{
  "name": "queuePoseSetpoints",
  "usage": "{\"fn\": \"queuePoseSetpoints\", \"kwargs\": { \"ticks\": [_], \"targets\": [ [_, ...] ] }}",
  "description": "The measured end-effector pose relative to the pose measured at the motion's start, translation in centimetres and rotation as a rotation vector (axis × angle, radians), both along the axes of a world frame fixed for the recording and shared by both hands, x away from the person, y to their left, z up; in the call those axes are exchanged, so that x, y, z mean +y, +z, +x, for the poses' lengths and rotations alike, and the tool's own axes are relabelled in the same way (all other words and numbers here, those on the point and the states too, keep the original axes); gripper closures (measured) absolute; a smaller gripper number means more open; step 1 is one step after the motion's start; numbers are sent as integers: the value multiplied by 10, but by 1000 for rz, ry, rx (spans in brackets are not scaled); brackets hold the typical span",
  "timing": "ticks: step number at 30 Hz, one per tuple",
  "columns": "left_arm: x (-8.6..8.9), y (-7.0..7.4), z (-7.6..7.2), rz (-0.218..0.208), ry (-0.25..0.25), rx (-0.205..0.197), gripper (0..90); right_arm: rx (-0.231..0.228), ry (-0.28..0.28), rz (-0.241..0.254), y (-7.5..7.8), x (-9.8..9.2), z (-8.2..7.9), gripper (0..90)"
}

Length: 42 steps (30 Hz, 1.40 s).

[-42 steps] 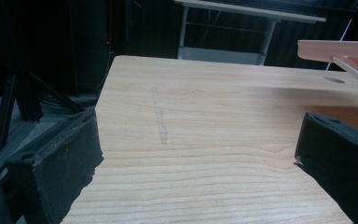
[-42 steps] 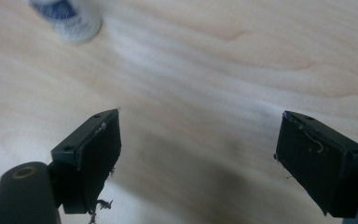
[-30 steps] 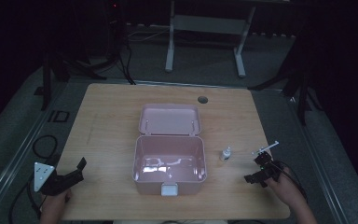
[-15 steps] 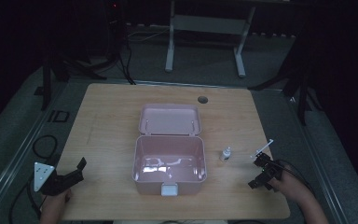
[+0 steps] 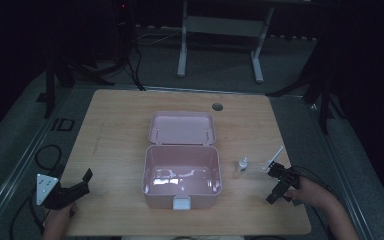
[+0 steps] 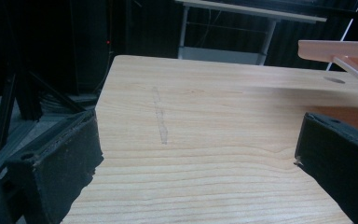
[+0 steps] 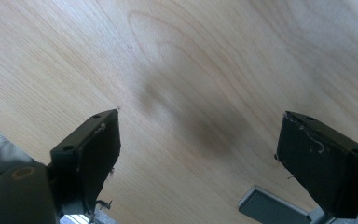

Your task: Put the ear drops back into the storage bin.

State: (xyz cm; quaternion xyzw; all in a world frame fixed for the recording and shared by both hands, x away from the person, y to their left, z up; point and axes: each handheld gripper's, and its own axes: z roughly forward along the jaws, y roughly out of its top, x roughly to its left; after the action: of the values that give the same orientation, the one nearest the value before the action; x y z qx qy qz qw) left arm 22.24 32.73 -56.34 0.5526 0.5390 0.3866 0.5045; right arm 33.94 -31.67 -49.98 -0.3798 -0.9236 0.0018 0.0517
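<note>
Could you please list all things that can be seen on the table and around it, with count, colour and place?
box: 1, pink, open and empty, table centre, lid leaning back
small bottle: 1, clear with white cap, right of the box
thin stick: 1, white, right of the bottle, kind unclear
table: 1, light wood, round hole at far edge
metal frame: 1, grey, floor behind the table
left hand-held gripper: 1, black, near left corner, jaws open
right hand-held gripper: 1, black, near right edge, jaws open
</note>
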Motion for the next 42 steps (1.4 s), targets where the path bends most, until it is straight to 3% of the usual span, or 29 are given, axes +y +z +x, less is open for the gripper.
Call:
{"fn": "queuePoseSetpoints", "kwargs": {
  "ticks": [7, 11, 24, 28, 32, 42],
  "targets": [
    [0, 0, 0, 2, 0, 0, 5, -12, -11, 11, 6, 5, 14, 129],
    [0, 0, 0, 3, 0, 0, 5, 3, 11, 31, 10, 10, 22, 129],
    [0, 0, 0, 1, -2, -1, 4, -3, 37, 18, 14, 35, 46, 134],
    [0, 0, 0, -2, -2, -1, 5, 9, 60, 25, 13, 42, 52, 129],
    [0, 0, 0, 0, -3, 0, 5, -1, 74, -3, 13, 48, 55, 131],
    [0, 0, 0, 0, -4, -1, 4, -12, 125, 7, 13, 69, 66, 204]
  ]
}}
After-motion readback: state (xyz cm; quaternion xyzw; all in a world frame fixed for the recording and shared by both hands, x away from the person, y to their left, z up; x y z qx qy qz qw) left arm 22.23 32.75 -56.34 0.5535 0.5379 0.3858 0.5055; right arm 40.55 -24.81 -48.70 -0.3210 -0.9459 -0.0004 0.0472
